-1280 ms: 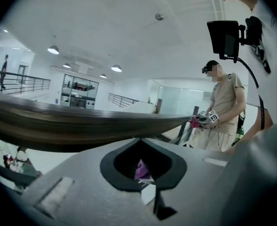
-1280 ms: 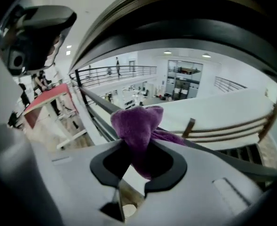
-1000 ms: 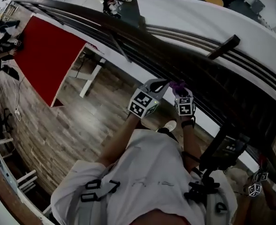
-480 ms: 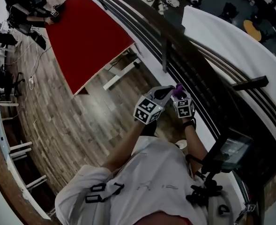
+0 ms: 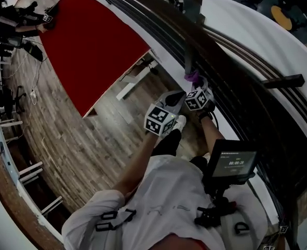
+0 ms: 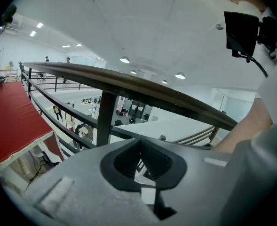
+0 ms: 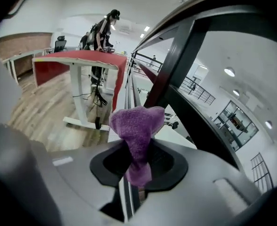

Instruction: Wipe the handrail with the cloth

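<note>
Wood flooring fills the head view's left. At centre frame the purple cloth is clamped in the right gripper, near the handrail. Just left of it is the left gripper, jaws apart and empty.

Cloth in right gripper beside handrail post, left gripper just left, table farther left.

Red table top on white legs: left of the left gripper, well apart. Wooden plank floor: below and left of the same gripper. Small screen with lit digits: behind the right gripper, on the wearer's side. People: at the table's far end. Yellow round top: far beyond the right gripper.
</note>
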